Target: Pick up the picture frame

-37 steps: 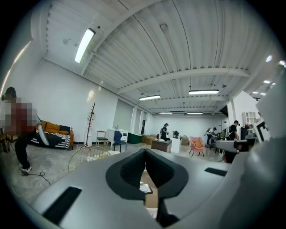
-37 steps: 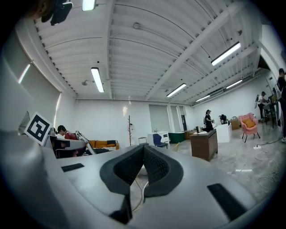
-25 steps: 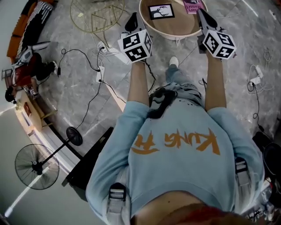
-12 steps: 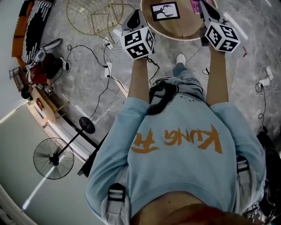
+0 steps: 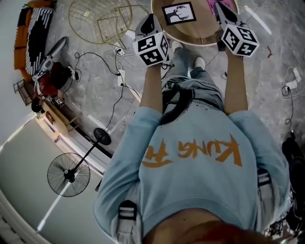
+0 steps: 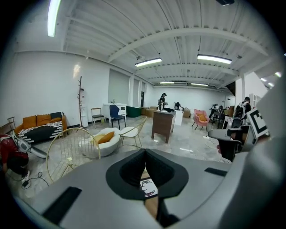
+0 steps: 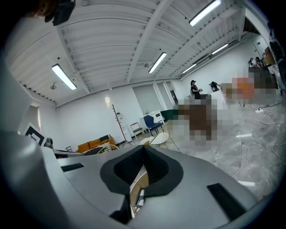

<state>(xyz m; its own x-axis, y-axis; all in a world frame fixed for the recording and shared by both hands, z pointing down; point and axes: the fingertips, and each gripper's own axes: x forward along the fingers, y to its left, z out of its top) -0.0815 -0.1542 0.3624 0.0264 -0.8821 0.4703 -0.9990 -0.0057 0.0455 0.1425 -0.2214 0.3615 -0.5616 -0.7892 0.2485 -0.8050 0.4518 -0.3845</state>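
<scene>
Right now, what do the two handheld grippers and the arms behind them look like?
The left gripper and right gripper look alike: grey bodies tapering to black jaw pads, each bearing a white cube with black square markers. The person wears a light blue top with orange lettering; its sleeves stop above the forearms.
</scene>
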